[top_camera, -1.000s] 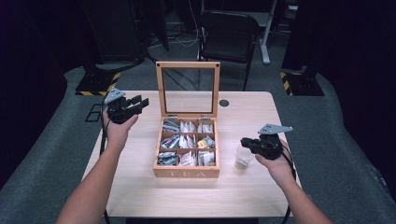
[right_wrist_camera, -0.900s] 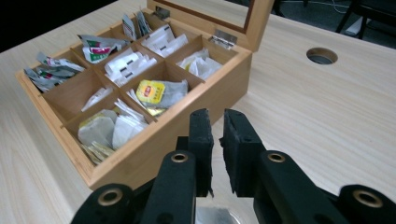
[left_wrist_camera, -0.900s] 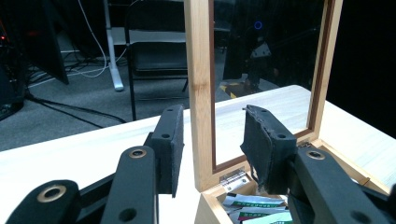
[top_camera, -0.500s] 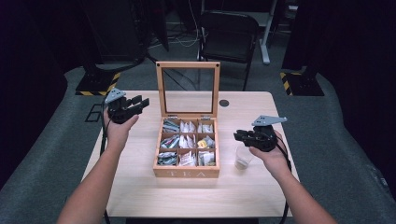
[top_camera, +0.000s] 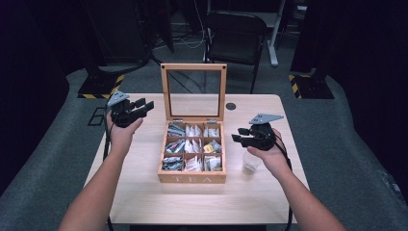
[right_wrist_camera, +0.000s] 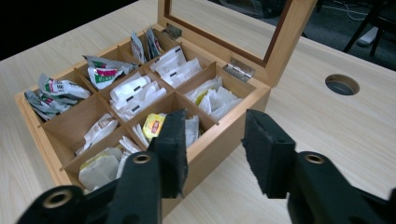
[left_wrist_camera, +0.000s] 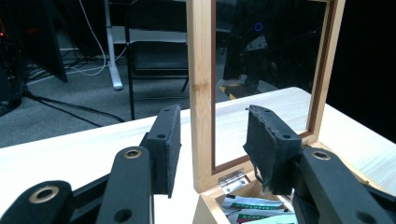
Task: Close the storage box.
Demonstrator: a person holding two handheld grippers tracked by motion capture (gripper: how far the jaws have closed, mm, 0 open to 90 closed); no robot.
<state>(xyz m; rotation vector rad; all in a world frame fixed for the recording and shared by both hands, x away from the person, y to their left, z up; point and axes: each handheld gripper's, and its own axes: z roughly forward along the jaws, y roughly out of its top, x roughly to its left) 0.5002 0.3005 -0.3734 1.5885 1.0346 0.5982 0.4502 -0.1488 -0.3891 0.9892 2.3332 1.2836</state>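
Tea box (top_camera: 192,144) sits mid-table with its glass lid (top_camera: 193,91) standing upright at the far side, so the opening step looks done. Nine compartments show, most holding tea bags (right_wrist_camera: 135,95); one yellow packet (right_wrist_camera: 154,125) lies in the middle cell of the right-hand column as the high view shows it.

Right gripper (top_camera: 244,136) hovers just right of the box, above the table, its jaws spread wide with nothing between them. In the right gripper view its jaws straddle the box's right wall, the yellow packet just beyond one pad. A small clear cup (top_camera: 250,162) stands on the table (top_camera: 144,202) beneath the right hand, near the box, and looks empty, though it is too small to be sure.

Left gripper (top_camera: 143,107) is held up left of the box, near the lid's left post, jaws parted and holding nothing. Its own view looks at the lid's frame and glass, with a few bags visible at the bottom edge.

By my reading the work is at an early stage: box open, no bag picked, cup unfilled. Left to do is bringing the right gripper over a cell, pinching a bag, and carrying it to the cup.
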